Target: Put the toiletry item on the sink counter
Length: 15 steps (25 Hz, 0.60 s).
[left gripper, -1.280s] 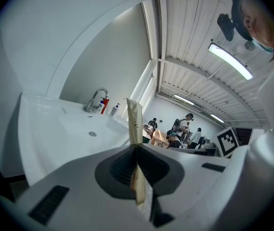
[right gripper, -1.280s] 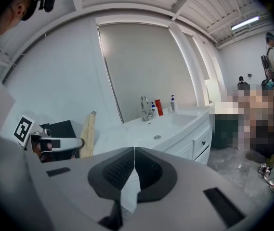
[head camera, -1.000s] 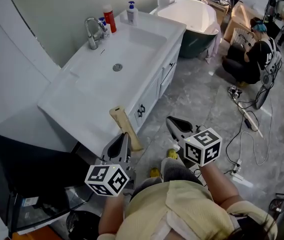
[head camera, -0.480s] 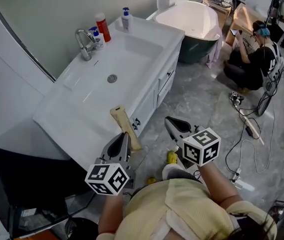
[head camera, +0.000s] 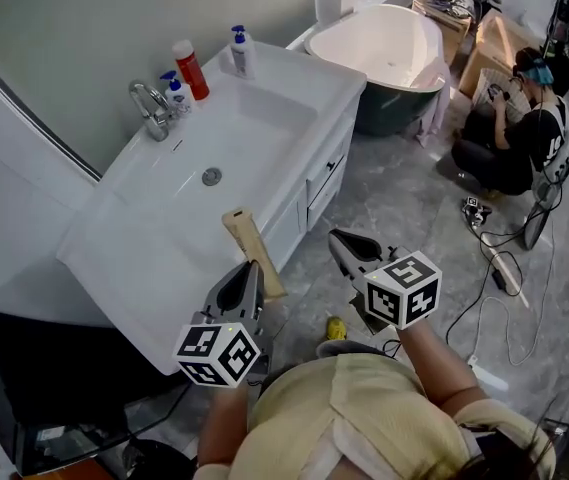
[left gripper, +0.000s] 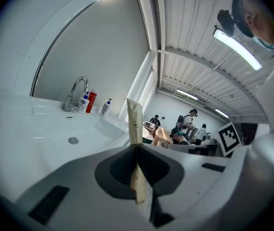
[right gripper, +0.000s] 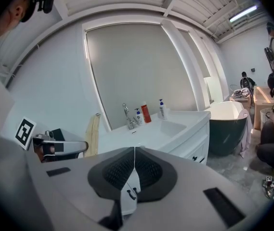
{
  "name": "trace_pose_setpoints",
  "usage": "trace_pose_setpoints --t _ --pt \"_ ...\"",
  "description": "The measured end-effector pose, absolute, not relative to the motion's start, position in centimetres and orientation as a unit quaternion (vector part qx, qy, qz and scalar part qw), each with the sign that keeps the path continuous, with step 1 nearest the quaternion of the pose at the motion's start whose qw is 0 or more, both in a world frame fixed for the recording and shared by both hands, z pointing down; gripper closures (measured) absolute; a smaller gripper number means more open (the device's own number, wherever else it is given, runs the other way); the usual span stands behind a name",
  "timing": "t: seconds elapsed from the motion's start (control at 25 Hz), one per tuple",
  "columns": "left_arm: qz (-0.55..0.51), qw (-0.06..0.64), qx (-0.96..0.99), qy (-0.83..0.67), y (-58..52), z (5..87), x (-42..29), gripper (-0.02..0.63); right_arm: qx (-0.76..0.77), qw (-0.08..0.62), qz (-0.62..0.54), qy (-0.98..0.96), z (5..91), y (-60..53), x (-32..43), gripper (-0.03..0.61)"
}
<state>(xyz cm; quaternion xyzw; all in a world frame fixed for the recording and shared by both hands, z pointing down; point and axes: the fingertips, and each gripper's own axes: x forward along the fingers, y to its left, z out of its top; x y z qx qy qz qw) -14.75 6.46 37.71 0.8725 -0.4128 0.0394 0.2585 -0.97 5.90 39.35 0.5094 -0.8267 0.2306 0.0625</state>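
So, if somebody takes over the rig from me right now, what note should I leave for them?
Left gripper: shut on the tube, which sticks up from the jaws by the counter's front edge.
Right gripper: shut, empty, over the floor.
Counter: the faucet and bottles stand at the back.
Done: the tube is in the grip.
Left: set the tube on the counter, open the jaws.
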Motion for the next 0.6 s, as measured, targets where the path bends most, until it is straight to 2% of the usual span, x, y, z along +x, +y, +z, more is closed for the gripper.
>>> trace_pose_setpoints --t 0.6 --pt "0.04 0.259 0.865 -0.428 1.2 38.4 -7.4 0.572 0.496 0.073 0.227 -0.835 40.1 0.6 6.3 0.552"
